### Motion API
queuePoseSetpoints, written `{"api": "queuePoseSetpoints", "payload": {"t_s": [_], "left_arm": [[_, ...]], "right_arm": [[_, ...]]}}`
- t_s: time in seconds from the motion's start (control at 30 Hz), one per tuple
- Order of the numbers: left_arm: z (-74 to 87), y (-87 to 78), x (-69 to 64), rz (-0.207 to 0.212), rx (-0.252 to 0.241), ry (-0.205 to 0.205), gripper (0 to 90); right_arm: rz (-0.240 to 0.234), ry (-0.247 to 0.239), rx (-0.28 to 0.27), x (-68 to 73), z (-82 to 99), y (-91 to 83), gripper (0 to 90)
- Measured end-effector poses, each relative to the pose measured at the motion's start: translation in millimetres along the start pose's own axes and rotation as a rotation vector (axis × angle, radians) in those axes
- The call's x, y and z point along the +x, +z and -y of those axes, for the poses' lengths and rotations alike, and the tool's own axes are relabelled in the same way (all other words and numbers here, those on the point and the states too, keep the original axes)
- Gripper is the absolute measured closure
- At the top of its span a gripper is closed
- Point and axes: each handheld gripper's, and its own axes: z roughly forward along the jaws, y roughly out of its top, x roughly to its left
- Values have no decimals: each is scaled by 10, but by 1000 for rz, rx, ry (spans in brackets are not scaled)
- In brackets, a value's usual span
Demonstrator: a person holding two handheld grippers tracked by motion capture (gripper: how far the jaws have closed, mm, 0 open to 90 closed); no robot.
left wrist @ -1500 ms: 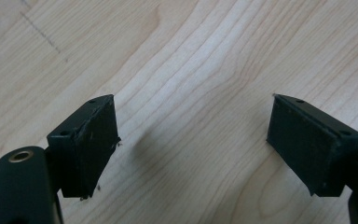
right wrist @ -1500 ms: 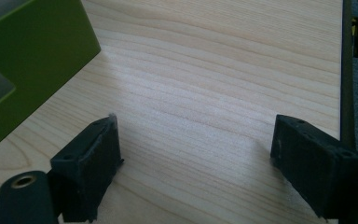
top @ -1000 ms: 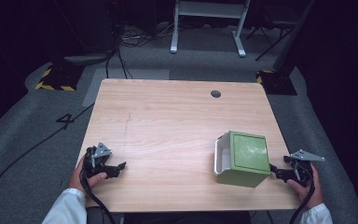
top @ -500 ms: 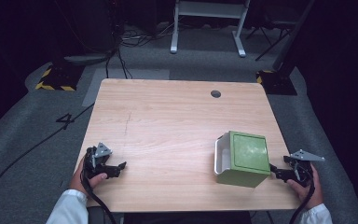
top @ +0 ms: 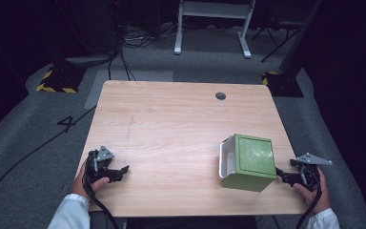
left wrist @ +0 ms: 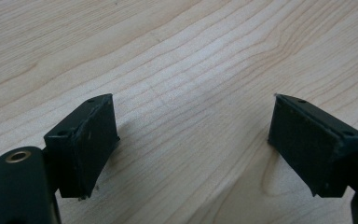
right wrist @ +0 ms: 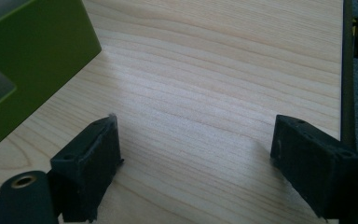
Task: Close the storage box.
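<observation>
A green box with a white open side (top: pixel 248 162) lies on the wooden table (top: pixel 171 129) at the front right; its green wall (right wrist: pixel 32 60) fills the upper left of the right gripper view. My right gripper (top: pixel 282 177) rests near the table's right front corner, just right of the box, open with bare wood between its pads (right wrist: pixel 93 158). My left gripper (top: pixel 124 171) sits at the front left, held by a hand, also open over bare wood, pads (left wrist: pixel 93 135) wide apart with nothing between them.
A round cable hole (top: pixel 220 96) is in the table near the far edge. The table's right edge (right wrist: pixel 347 70) runs close beside my right gripper. Beyond the table are grey floor, cables and a white stand (top: pixel 212 24).
</observation>
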Motion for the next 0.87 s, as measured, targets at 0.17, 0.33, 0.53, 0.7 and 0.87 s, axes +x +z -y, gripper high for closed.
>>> {"api": "queuePoseSetpoints", "payload": {"t_s": [0.17,0.33,0.53,0.7,0.87], "left_arm": [[0,0,0,0,0,0,156],[-4,2,-2,-2,2,-3,154],[-50,46,-55,-22,6,-13,136],[-55,54,-59,-12,4,-9,136],[-55,55,-59,-10,4,-11,136]], "right_arm": [[0,0,0,0,0,0,157],[0,0,0,-1,-1,0,157],[-1,0,0,-3,-1,2,157],[-1,0,0,-3,-1,2,157],[-1,0,0,-3,-1,2,157]]}}
